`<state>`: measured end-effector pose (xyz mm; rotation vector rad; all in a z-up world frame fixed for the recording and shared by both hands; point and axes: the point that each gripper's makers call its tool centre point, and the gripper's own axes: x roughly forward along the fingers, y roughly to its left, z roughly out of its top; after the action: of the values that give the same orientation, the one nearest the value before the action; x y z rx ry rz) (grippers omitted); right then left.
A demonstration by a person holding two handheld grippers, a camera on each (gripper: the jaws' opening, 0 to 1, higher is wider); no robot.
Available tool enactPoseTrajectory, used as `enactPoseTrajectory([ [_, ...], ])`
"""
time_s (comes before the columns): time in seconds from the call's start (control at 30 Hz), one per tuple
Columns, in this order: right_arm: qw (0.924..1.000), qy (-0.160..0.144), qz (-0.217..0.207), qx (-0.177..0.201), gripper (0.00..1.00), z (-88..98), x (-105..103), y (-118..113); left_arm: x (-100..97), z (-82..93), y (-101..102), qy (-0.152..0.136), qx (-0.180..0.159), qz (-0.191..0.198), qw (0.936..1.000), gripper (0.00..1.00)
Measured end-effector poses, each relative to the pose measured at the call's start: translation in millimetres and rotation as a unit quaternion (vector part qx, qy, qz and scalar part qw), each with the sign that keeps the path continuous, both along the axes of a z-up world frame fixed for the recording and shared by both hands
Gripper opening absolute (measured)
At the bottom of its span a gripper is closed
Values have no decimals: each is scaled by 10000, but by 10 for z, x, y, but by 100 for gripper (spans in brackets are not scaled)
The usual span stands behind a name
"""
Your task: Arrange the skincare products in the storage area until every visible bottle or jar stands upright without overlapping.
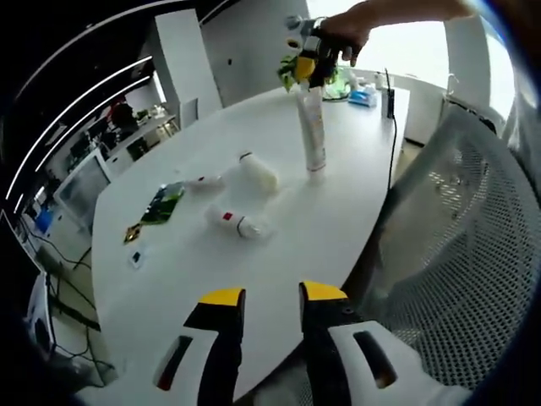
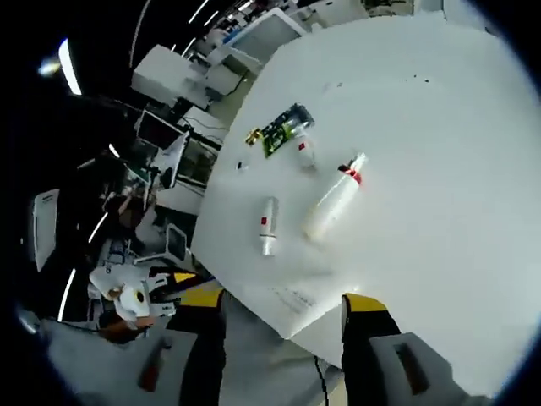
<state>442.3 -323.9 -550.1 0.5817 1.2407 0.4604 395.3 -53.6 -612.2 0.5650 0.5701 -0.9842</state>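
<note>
A tall white tube stands upright on the white table. My right gripper, held by a hand, is shut on its top end. In the right gripper view that gripper looks down along the tube between its jaws. A white pump bottle lies on its side. A small bottle with a red label lies nearer the edge, and a small tube lies by a green packet. My left gripper hangs open over the table's near edge.
A grey mesh chair stands close to the table on the right. A black cable runs along the far right edge, near boxes and a plant. Office desks and monitors lie beyond the table.
</note>
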Motion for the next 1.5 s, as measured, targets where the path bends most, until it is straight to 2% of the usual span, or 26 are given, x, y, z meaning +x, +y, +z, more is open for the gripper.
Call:
enactPoseTrajectory([
  [0.03, 9999, 80, -59, 82, 49, 3, -13, -4, 0, -1, 0, -3, 7, -2, 10000, 24],
  [0.07, 9986, 274, -244, 371, 50, 10, -42, 21, 1, -3, -1, -11, 14, -8, 10000, 24],
  [0.13, 9940, 417, -566, 836, 57, 22, -41, 55, 2, -5, -2, -30, 38, -22, 10000, 24],
  [0.23, 9867, 645, -893, 1198, 52, 47, -93, 54, 0, -5, -2, -57, 58, -47, 10000, 24],
  [0.27, 9875, 665, -819, 1168, 51, 21, -134, 29, 3, -7, 3, -67, 75, -44, 9999, 24],
  [0.37, 9778, 908, -1028, 1582, 50, 96, -204, 80, 10, -6, 8, -87, 89, -40, 9999, 23],
  [0.4, 9787, 846, -974, 1595, 48, 101, -224, 93, 8, -7, 9, -98, 99, -53, 9999, 23],
  [0.47, 9698, 918, -964, 2045, 47, 194, -284, 209, 4, -28, 23, -115, 203, -86, 9997, 22],
  [0.5, 9728, 812, -984, 1935, 50, 155, -285, 196, 2, -30, 26, -124, 225, -90, 9996, 22],
  [0.6, 9705, 867, -1075, 1975, 53, 147, -340, 231, -2, -25, 17, -139, 209, -118, 9996, 22],
  [0.7, 9839, 720, -864, 1386, 58, 61, -370, 156, -13, -29, 13, -125, 218, -145, 9996, 22],
  [0.73, 9897, 541, -712, 1117, 63, 38, -357, 130, -16, -35, 14, -125, 237, -156, 9995, 22],
  [0.77, 9983, -93, -135, 563, 66, 32, -298, 103, -18, -44, 18, -126, 272, -171, 9994, 21],
  [0.8, 9982, -515, 260, 161, 65, 36, -255, 81, -19, -49, 20, -122, 288, -174, 9994, 21],
  [0.83, 9921, -720, 945, -413, 61, 32, -277, 54, -21, -53, 23, -115, 301, -175, 9993, 21],
  [0.87, 9817, -1024, 1385, -808, 55, 36, -247, 39, -24, -57, 22, -110, 309, -182, 9993, 21],
  [0.93, 9550, -1566, 2102, -1387, 44, 65, -175, 77, -24, -61, 21, -105, 319, -187, 9993, 21],
  [1.0, 9203, -1686, 2936, -1957, 40, 56, -162, 128, -30, -69, 21, -90, 334, -205, 9992, 21],
  [1.1, 9047, -1739, 3214, -2190, 27, 37, -125, 154, -33, -76, 22, -84, 345, -214, 9991, 21],
  [1.13, 8833, -1389, 3754, -2441, 24, -67, -160, 168, -32, -81, 29, -84, 375, -210, 9990, 21],
  [1.17, 8713, -1413, 3920, -2593, 21, -109, -115, 188, -28, -84, 33, -82, 377, -199, 9991, 21],
  [1.2, 8694, -1306, 3979, -2623, 16, -146, -105, 185, -26, -85, 35, -84, 377, -192, 9991, 21],
  [1.3, 8737, -1135, 3895, -2685, 1, -221, -39, 222, -24, -83, 45, -88, 390, -178, 9990, 21],
  [1.33, 8843, -865, 3745, -2650, 2, -244, -72, 221, -26, -82, 45, -93, 389, -182, 9990, 21],
  [1.4, 8908, -766, 3581, -2691, 1, -274, -33, 221, -26, -83, 49, -113, 400, -201, 9989, 21],
  [1.5, 9151, -424, 3017, -2642, 0, -275, -4, 222, -23, -82, 54, -126, 419, -205, 9988, 21],
])
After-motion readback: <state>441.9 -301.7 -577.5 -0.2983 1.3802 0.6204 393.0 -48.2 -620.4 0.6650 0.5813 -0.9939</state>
